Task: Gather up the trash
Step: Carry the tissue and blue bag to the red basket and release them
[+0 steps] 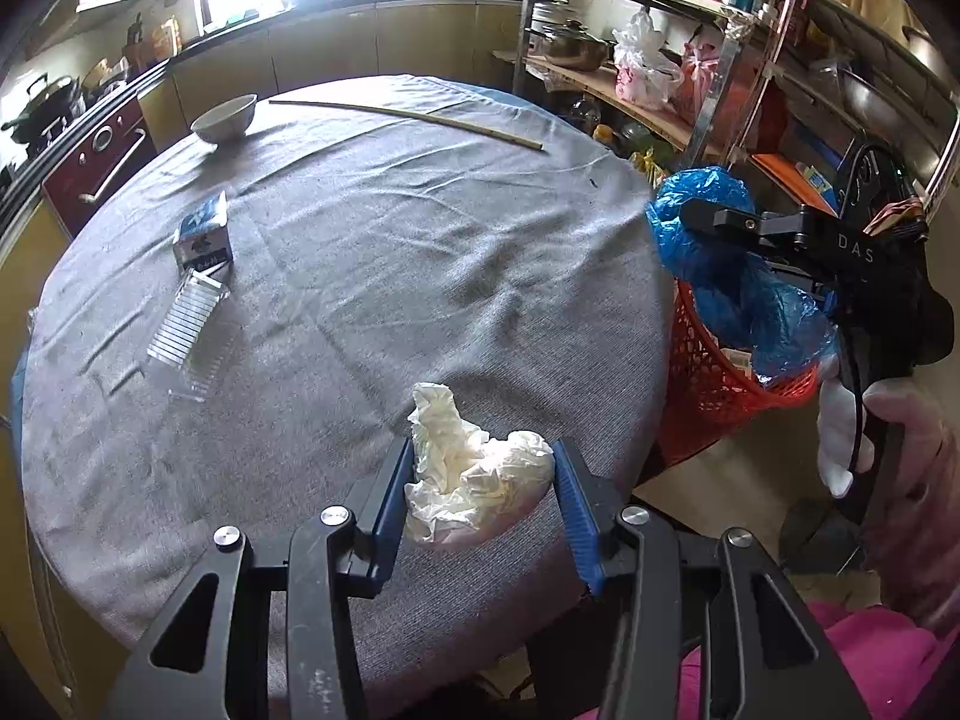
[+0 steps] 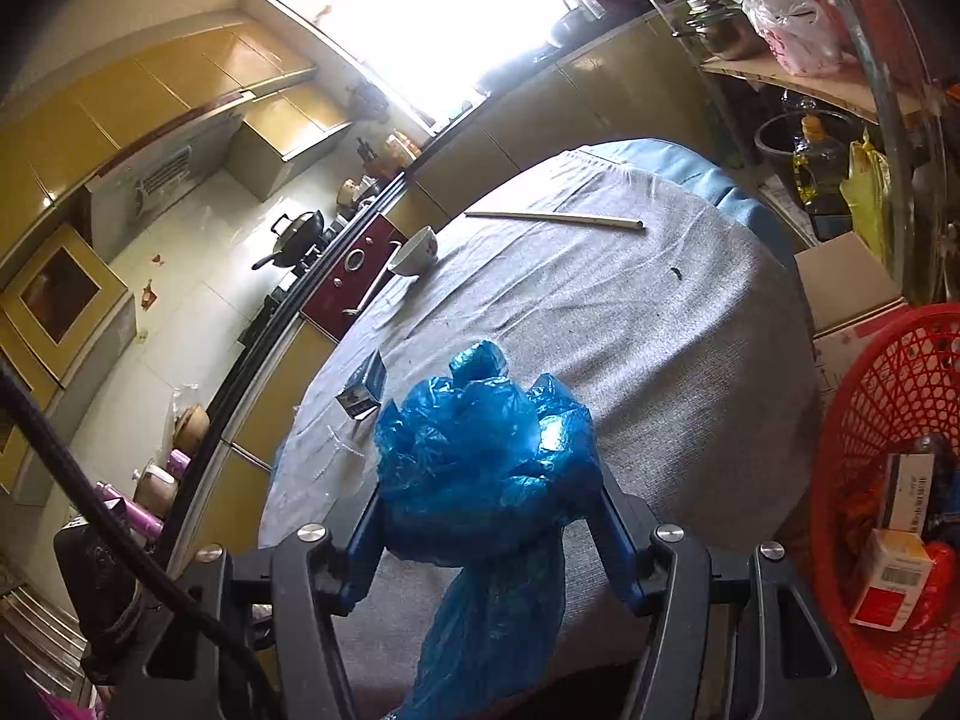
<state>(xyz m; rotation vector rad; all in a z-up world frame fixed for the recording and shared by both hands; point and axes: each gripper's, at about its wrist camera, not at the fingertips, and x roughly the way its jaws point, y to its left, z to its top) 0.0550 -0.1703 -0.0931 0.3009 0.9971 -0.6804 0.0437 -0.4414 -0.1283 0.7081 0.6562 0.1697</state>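
A crumpled white tissue (image 1: 474,468) is found near the front edge of the round table (image 1: 372,276), which is covered with a grey cloth. The tissue lies between the two blue-padded fingers of the left gripper (image 1: 483,483). The jaws are held apart at about the width of the wad; the left pad is seen against the paper, while contact on the right side cannot be confirmed, nor can it be told whether the tissue is lifted off the cloth.

A crumpled blue plastic bag (image 2: 480,456) is clamped between the fingers of the right gripper (image 2: 489,510), with a tail of the bag hanging below the jaws. In the left wrist view this gripper and its bag (image 1: 732,276) are seen just beyond the right edge of the table, above a red mesh basket (image 1: 720,384) standing beside the table. Several small cartons (image 2: 894,564) are observed inside the basket (image 2: 870,420).

Elsewhere on the cloth, a small blue and white box (image 1: 204,237) is noted at the left, with a ribbed clear plastic tray (image 1: 183,330) just in front of it. A white bowl (image 1: 225,118) stands at the far left edge, and a long thin stick (image 1: 408,117) lies across the far side. Metal shelving with pots and bags (image 1: 636,60) is recorded behind the table.
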